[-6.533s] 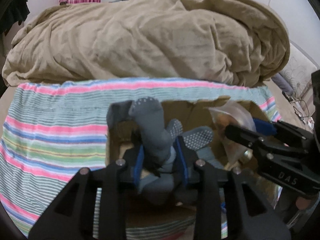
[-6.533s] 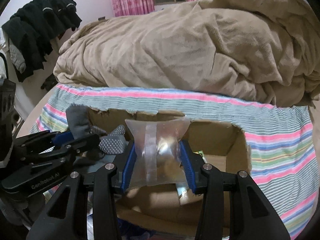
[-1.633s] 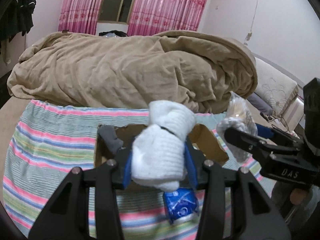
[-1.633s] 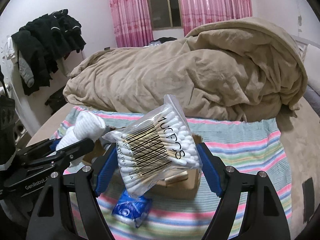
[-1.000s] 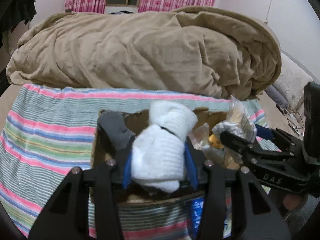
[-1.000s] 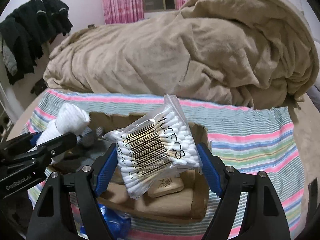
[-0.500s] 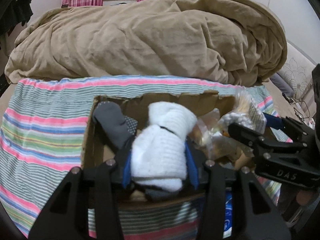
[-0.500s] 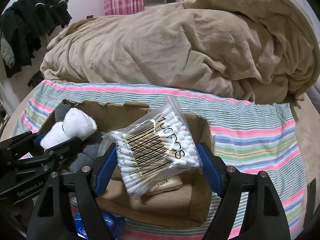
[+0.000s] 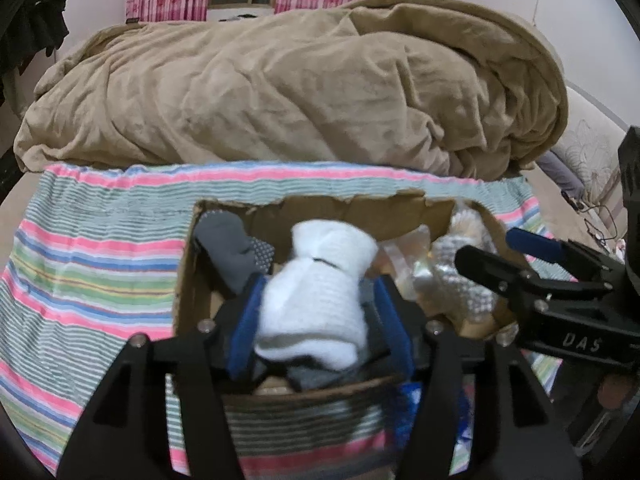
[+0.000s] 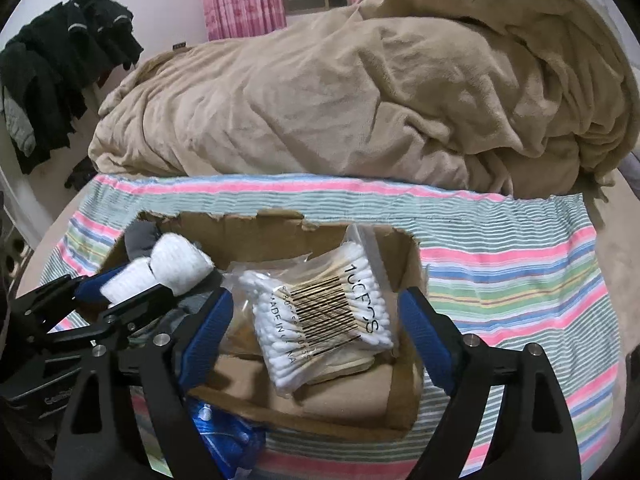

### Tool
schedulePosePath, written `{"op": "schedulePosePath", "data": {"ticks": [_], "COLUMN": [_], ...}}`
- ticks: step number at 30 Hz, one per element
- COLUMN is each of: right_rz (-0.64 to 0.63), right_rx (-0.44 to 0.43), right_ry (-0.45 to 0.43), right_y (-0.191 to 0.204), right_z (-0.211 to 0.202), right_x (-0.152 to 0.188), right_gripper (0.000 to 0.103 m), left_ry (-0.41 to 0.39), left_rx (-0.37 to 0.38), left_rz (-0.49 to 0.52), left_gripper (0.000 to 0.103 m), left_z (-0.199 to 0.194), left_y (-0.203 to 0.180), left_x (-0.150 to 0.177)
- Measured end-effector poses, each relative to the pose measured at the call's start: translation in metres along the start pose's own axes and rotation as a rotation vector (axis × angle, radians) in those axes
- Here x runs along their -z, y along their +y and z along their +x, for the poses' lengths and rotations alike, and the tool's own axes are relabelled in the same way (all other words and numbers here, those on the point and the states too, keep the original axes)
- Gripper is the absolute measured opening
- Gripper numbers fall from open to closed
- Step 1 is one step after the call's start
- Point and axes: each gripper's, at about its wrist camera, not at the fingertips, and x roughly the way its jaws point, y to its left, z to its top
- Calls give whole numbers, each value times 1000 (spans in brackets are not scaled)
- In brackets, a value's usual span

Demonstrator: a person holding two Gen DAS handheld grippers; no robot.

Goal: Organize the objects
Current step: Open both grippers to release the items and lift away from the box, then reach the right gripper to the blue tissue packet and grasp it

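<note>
A torn cardboard box (image 9: 182, 280) (image 10: 404, 360) sits on a striped cloth on the bed. My left gripper (image 9: 320, 320) is low over the box's left half; a rolled white sock (image 9: 320, 300) (image 10: 176, 264) sits between its blue pads, which look slightly apart from it. Grey socks (image 9: 232, 248) lie in the box. My right gripper (image 10: 312, 320) is open over the box's right half. A clear bag of cotton swabs (image 10: 320, 312) (image 9: 460, 280) lies in the box between its spread fingers, clear of both.
A blue packet (image 10: 224, 432) lies on the striped cloth (image 10: 520, 280) in front of the box. A big tan blanket (image 9: 300, 92) is heaped behind it. Dark clothes (image 10: 52, 80) hang at the left wall. Other clear packets (image 9: 404, 256) lie in the box.
Both grippers came down over the box. My right gripper opened and the cotton swab bag dropped into the box. My left gripper lowered the white sock into the box.
</note>
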Motion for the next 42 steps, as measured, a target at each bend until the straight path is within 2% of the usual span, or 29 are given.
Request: {"op": "schedulePosePath", "data": {"ticks": [2,4,10,18,27,42], "right_rz": [10,19,16,-31,-58,-109], "right_rx": [-4,-11,-35,-72,-91,-83], "right_ry": [-21,-46,-98,-118,-110,-22], "right_y": [-1,-1,7,22,27,37], "right_z": [-10,-23,-59,-90,-105,-73], "right_x": [-1,-2,0,16,38,71], "right_gripper": [88,88,88,88,88,88], "left_ry": [-16,-31,-54,-61,-51,60], "left_rx": [2,-1,-10,7,3,-24], "left_rz": [3,4,4,10,22,45], "left_gripper": [63,72,82,83,83,83], "left_z": [-10,-21,-51,-81,-95,-57], "left_y": [-2,-4,-8,-12,-10,4], "left_x": [-1,-1,2,17,40,76]}}
